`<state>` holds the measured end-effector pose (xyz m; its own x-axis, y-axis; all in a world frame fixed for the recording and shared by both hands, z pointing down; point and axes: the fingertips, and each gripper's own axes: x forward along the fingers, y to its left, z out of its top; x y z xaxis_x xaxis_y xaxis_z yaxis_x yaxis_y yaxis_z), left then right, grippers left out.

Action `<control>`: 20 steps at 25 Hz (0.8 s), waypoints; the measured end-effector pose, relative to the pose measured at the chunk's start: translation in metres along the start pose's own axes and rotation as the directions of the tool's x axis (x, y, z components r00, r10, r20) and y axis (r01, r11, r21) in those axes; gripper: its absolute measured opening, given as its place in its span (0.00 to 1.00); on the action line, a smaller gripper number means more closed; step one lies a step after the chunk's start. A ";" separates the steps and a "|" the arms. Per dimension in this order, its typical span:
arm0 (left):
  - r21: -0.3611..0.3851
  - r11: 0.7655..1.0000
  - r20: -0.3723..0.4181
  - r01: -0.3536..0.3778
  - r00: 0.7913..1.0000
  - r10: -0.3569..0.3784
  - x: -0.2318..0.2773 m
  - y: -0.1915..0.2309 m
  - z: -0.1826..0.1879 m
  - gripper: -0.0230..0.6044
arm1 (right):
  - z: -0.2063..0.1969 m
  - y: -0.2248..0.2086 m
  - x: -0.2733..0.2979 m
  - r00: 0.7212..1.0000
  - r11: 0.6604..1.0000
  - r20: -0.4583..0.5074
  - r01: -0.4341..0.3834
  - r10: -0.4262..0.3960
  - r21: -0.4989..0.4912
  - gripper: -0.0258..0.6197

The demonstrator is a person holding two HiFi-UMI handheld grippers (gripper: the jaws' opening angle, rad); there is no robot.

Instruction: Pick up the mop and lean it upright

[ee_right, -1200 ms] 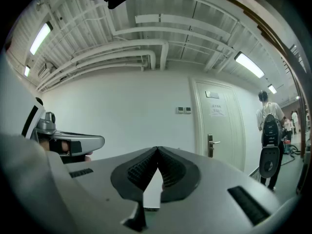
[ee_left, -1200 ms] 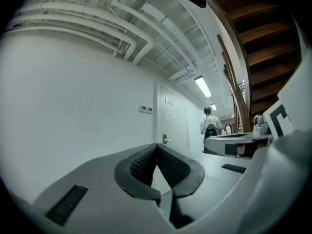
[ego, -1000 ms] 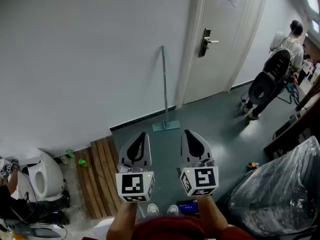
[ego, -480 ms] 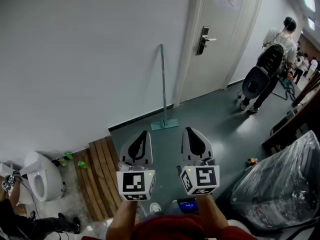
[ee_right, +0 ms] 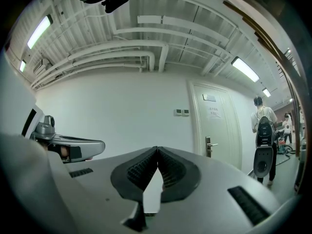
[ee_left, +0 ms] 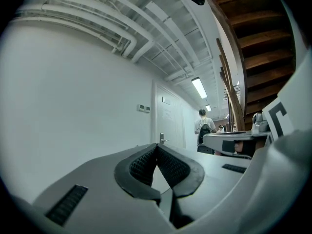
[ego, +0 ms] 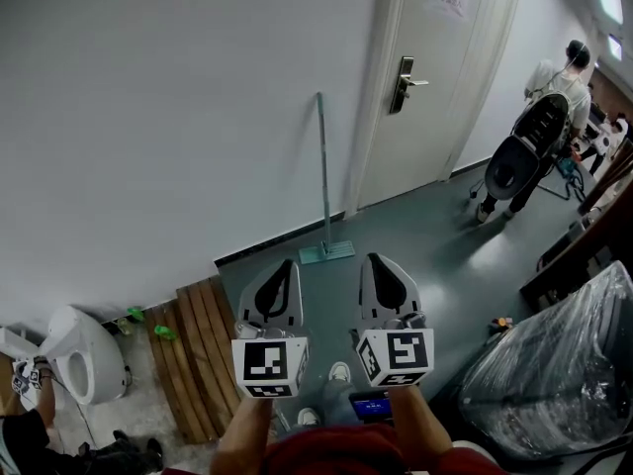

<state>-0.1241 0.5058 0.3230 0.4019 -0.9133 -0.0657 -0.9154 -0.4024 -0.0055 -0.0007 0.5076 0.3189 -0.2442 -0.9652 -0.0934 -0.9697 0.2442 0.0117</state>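
The mop [ego: 323, 171] stands upright against the white wall, left of the door, its flat teal head [ego: 326, 253] on the grey floor. Both grippers are held side by side in front of me, well short of the mop. My left gripper [ego: 280, 270] is shut with nothing between its tips, and its pads [ee_left: 157, 147] meet in the left gripper view. My right gripper [ego: 380, 265] is shut too and holds nothing; its pads [ee_right: 157, 151] touch in the right gripper view. The mop is hidden in both gripper views.
A white door [ego: 435, 67] with a metal handle stands right of the mop. A person [ego: 539, 137] with a backpack walks away at the far right. Wooden planks [ego: 193, 349] lie on the floor at left, next to a white toilet [ego: 84, 354]. A plastic-wrapped bundle [ego: 554, 374] sits at right.
The grippers have stayed shut and side by side. The person at the right has shifted a little; the view has moved slightly, with my feet now showing below.
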 end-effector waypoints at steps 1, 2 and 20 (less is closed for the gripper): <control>0.002 1.000 -0.001 -0.003 1.000 0.003 0.003 0.001 -0.001 0.06 | -0.002 -0.002 0.003 1.000 1.000 -0.001 -0.001 0.001 0.002 0.07; 0.003 1.000 -0.004 -0.005 1.000 0.005 0.007 0.001 -0.002 0.06 | -0.003 -0.005 0.007 1.000 1.000 -0.004 -0.003 0.003 0.003 0.07; 0.031 0.999 -0.019 -0.025 0.999 0.026 0.136 -0.002 -0.014 0.06 | -0.032 -0.089 0.113 1.000 0.997 -0.021 -0.008 0.009 0.074 0.07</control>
<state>-0.0674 0.3813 0.3278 0.3786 -0.9244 -0.0466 -0.9254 -0.3773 -0.0349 0.0576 0.3743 0.3393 -0.2533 -0.9647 -0.0722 -0.9643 0.2577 -0.0615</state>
